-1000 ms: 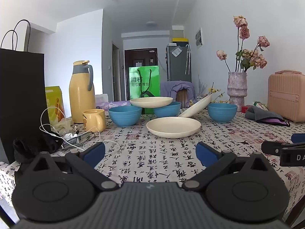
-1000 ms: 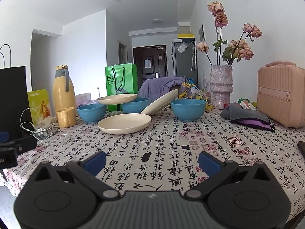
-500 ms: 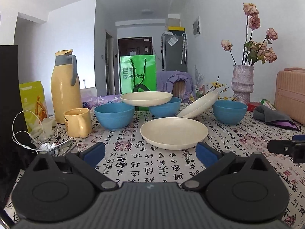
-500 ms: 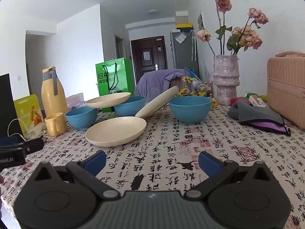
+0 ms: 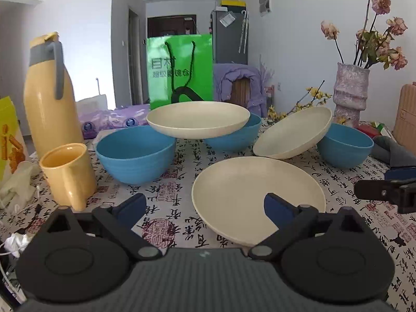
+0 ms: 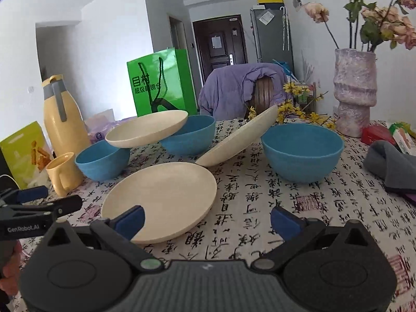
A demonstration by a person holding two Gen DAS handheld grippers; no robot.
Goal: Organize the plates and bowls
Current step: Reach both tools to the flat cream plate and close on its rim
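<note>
middle blue bowl (image 5: 234, 136) is half hidden behind the raised plate (image 5: 197, 119), suitcase (image 5: 405, 114) gets cut off at the right edge, green bag (image 5: 179, 67) text is probably too blurry to read

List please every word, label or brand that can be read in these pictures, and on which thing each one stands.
"GenRobot.AI": on the left gripper, seen in the right wrist view.
"目村": large characters on the green bag.
A smaller line beneath it starts "超级"; the rest is blurred.
Tablecloth: covered in printed calligraphy and red seals, too distorted to read reliably.
Yellow-green box: pictures only; no readable text.
Notes on the refrigerator and door: too small.
</note>
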